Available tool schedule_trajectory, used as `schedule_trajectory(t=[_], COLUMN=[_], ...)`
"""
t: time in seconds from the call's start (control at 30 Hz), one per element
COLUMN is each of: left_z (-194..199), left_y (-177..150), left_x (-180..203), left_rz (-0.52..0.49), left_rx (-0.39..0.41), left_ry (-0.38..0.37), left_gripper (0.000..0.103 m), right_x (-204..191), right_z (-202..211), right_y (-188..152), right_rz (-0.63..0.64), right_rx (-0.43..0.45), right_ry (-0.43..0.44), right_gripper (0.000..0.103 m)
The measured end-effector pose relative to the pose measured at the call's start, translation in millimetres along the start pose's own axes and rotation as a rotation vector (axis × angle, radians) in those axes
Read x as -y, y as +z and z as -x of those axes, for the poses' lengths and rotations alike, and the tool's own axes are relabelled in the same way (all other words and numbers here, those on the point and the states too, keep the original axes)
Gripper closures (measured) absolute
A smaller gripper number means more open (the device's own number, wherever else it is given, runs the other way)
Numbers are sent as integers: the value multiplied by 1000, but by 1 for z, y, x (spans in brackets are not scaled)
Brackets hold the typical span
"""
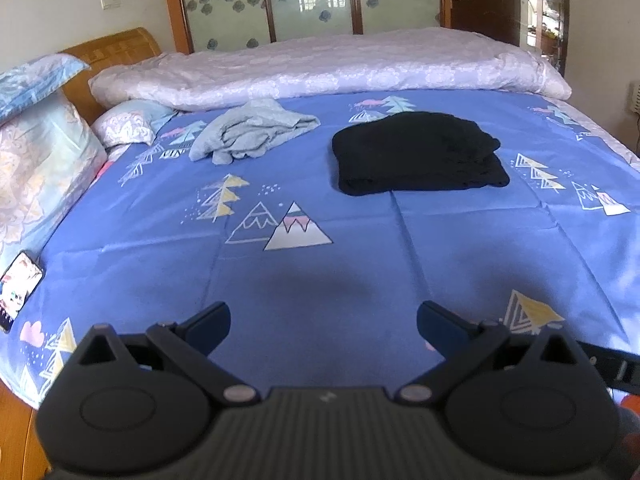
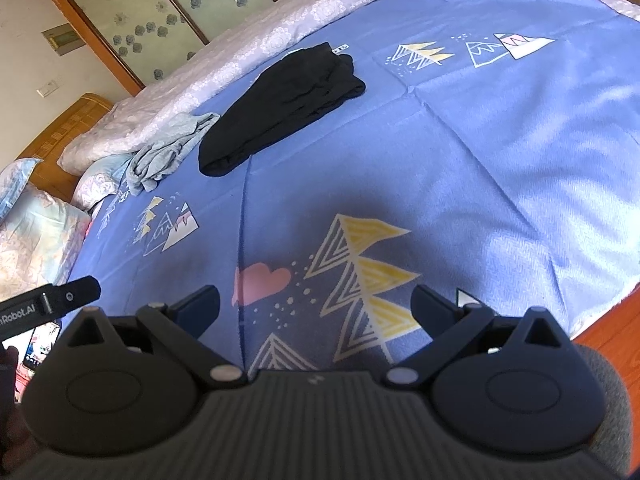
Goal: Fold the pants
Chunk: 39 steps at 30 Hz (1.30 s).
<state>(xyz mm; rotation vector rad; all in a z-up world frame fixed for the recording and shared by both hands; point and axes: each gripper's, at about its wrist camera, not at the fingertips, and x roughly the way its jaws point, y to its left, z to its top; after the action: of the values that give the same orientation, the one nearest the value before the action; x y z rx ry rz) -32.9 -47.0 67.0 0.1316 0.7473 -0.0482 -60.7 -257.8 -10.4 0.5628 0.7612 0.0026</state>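
The black pants (image 1: 420,152) lie folded on the blue bed sheet (image 1: 360,264) beside a crumpled grey garment (image 1: 252,132), well apart from the left tool (image 1: 323,322) and right tool (image 2: 316,306), both released and empty.

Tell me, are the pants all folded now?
One looks done: the black pants lie folded in a neat stack on the bed. Nothing is in hand; the left hand-held gripper and right hand-held gripper are both open and empty. The gray garment is still crumpled, so that may be left.
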Motion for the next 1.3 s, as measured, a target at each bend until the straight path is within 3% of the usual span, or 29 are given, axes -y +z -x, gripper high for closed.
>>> schedule_trajectory(t=[0.4, 0.77, 1.3], left_z=[14, 27, 21], left_y=[2, 7, 4], left_x=[13, 14, 14], left_rz=[-89, -87, -77], left_rx=[123, 172, 103], left_ry=[79, 25, -69], left_gripper=[0, 0, 0], right_x=[2, 3, 3], right_z=[-1, 0, 0], right_y=[-1, -1, -4], right_rz=[-13, -14, -18], right_rx=[1, -1, 2], right_ry=[-7, -7, -10], right_gripper=[0, 0, 0])
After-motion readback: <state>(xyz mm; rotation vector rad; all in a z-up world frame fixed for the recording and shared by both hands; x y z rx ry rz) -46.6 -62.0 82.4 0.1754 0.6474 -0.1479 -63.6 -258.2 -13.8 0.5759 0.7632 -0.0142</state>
